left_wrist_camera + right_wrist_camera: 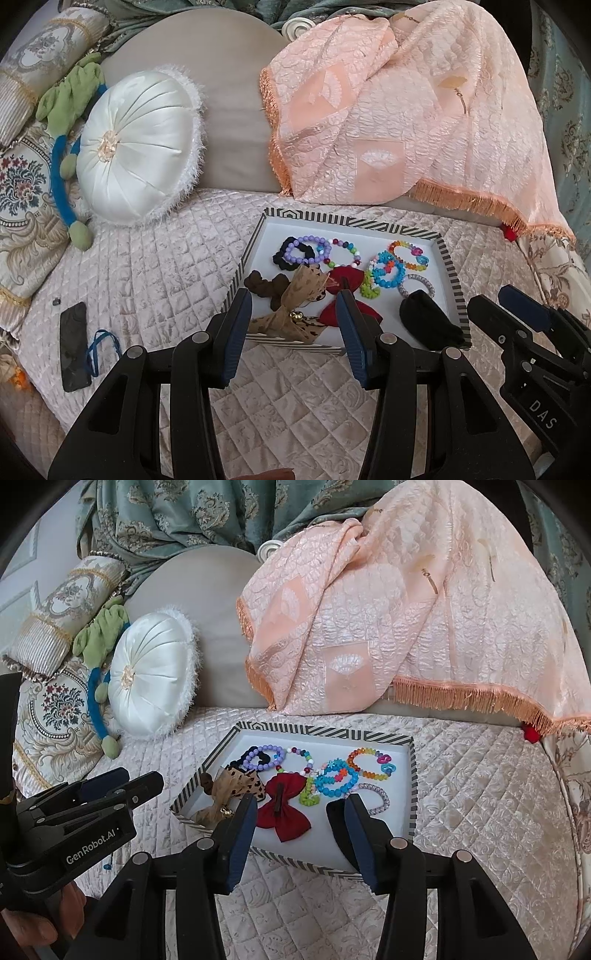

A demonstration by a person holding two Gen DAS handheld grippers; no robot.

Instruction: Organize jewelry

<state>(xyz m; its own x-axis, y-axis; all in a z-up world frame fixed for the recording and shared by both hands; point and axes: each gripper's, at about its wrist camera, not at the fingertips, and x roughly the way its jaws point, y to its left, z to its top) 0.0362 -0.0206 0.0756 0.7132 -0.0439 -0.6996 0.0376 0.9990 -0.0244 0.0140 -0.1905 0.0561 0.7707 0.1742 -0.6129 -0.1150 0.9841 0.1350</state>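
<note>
**Q:** What does the figure show, and where is the jewelry?

**A:** A striped tray [413,760] rests on a quilted bed [480,775]. Inside lie bead bracelets: a purple bracelet [263,757], a blue bracelet [338,778], a rainbow bracelet [369,762]. Mixed among them are a red bow [282,812], a spotted bow [236,786] and a black pouch [428,317]. Everything sits in one loose cluster, several pieces overlapping.

**Q:** State of each hand-held gripper?

**A:** The left hand-held gripper [293,325] hovers over the near edge of the tray, jaws wide apart, holding nothing. The right hand-held gripper [301,830] is likewise spread wide and empty, poised above the tray near the red bow; one finger is close to the pouch, contact uncertain.

**Q:** What could go wrong?

**A:** Probably snagging: the blue bracelet overlaps its neighbours, so lifting one may drag others out. Round beads could slip from flat pads. The tray sits on soft bedding, so a downward push may tilt it and slide the contents.
</note>
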